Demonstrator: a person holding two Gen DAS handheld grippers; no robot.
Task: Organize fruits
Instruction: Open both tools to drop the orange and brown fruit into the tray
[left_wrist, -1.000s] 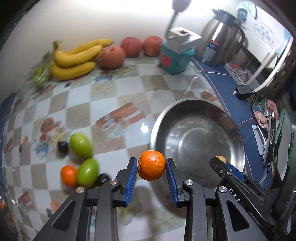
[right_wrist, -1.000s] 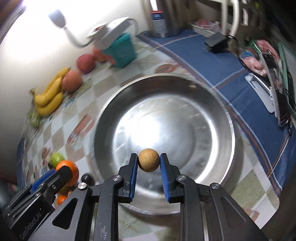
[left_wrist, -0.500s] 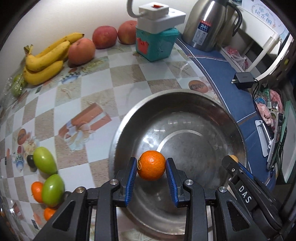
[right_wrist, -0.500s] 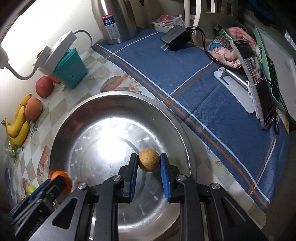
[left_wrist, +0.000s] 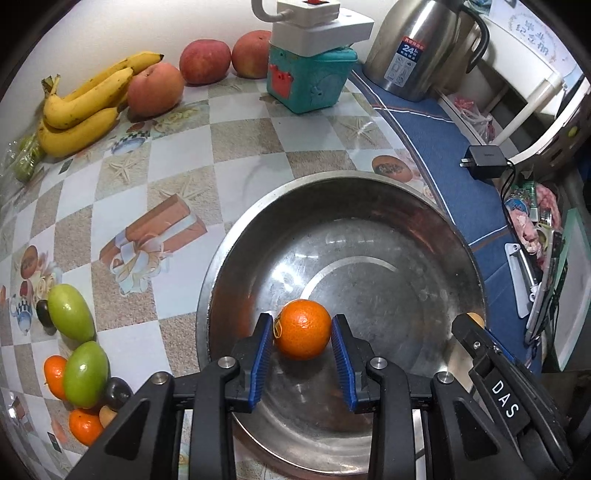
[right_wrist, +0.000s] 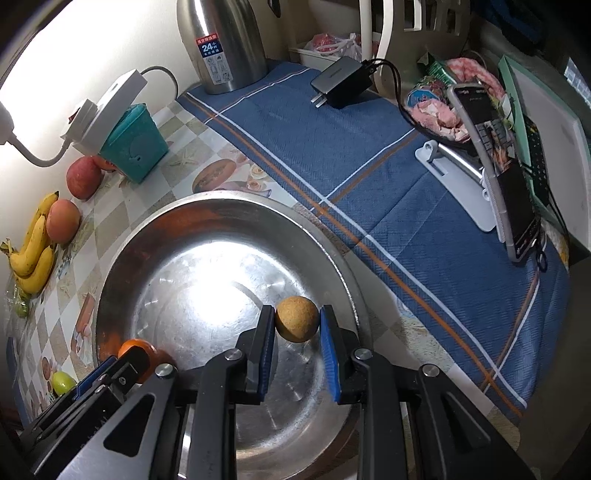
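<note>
Both tongs hang over the steel bowl (left_wrist: 458, 236), each with a fruit between its blue pads. Left tongs (left_wrist: 302, 345) look released: a sliver of gap shows on each side of the orange (left_wrist: 302, 334), which seems to rest on the bowl floor near its left wall. Right tongs (right_wrist: 297, 332) sit over the bowl's right side with the small brown fruit (right_wrist: 296, 324) between the pads; the left pad touches it, the right one shows a thin gap, and I cannot tell whether the grip has let go or the fruit is still off the metal.

Both fruits are round and the bowl floor is smooth and sloped, so either may roll once freed. If a pad drags on the way out, it could flick the orange toward the other tongs or up the wall. The two tools are close together inside one bowl and could knock each other when lifting away. If the brown fruit is still in the air, a drop could bounce it off the metal and toward the rim beside the blue cloth (right_wrist: 424, 206).

More fruit waits at the tabletop's left edge: green fruits (left_wrist: 70, 312), small oranges and dark ones, partly stacked and hiding one another. Bananas (left_wrist: 85, 110) and apples line the back edge. A bag of something green at the far left is too distorted to name. The bowl's near rim is hidden under the tongs.
</note>
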